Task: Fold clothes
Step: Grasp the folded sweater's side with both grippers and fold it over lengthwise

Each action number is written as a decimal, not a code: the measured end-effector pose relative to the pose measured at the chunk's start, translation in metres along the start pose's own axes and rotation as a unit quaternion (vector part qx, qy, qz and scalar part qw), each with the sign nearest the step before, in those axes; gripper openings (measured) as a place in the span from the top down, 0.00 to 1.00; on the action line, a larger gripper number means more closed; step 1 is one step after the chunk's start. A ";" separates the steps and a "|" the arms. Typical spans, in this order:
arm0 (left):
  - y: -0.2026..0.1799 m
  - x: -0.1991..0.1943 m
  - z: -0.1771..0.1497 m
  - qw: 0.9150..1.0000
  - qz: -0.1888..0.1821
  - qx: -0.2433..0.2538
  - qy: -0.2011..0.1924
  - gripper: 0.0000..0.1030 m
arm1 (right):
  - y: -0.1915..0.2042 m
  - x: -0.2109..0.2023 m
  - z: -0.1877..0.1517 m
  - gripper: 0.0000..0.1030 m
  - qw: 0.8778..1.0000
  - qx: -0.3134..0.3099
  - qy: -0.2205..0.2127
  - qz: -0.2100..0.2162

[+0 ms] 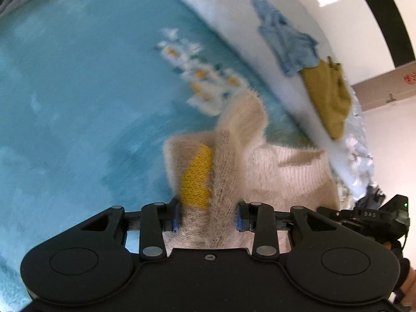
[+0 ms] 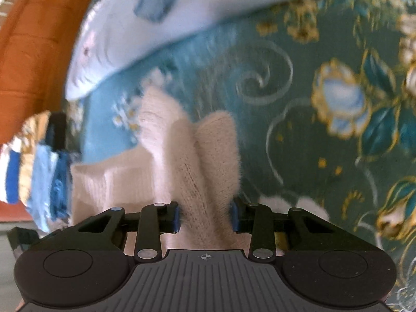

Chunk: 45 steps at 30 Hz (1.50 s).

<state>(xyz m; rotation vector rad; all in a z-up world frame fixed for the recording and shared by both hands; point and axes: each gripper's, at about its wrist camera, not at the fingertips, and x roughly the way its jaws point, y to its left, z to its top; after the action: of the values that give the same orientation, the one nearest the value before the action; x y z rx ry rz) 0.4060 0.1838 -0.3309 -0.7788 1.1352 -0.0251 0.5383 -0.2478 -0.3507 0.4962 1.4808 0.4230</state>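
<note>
Left gripper (image 1: 206, 217) has its jaws clamped on the fuzzy cream sweater (image 1: 280, 171), right by its yellow patch (image 1: 196, 179). Right gripper (image 2: 205, 217) is pinching a bunched fold of the same sweater (image 2: 205, 161), which is lifted above the teal floral bedspread (image 2: 325, 65).

Each camera sat just behind its own fingers and looked forward and down along them, very close to the cream sweater (image 1: 280, 171). The left wrist view faced the teal blanket (image 1: 78, 91) toward the white edge of the bed (image 1: 234, 13). The right wrist view faced the floral cover (image 2: 325, 104). Both views shared the sweater and the teal blanket.
</note>
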 end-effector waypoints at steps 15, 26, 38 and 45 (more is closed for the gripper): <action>0.056 0.011 -0.007 0.999 0.015 -0.042 -0.004 0.52 | -0.017 0.032 -0.007 0.61 0.999 0.023 0.017 -0.035; -0.015 -0.057 -0.007 0.996 0.037 0.060 -0.060 0.60 | -0.021 0.033 -0.009 0.58 0.999 0.031 0.010 -0.029; -0.085 0.052 -0.066 0.999 0.042 0.009 0.011 0.88 | -0.044 0.034 -0.007 0.56 0.998 0.033 0.021 0.041; -0.065 0.077 -0.069 0.996 0.081 -0.041 0.018 0.94 | -0.046 0.035 -0.009 0.59 0.998 0.029 0.012 0.056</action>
<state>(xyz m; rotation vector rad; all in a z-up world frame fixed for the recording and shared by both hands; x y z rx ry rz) 0.4074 0.0679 -0.3691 -0.7597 1.2373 0.1432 0.5293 -0.2662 -0.4058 0.6243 1.4959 0.4760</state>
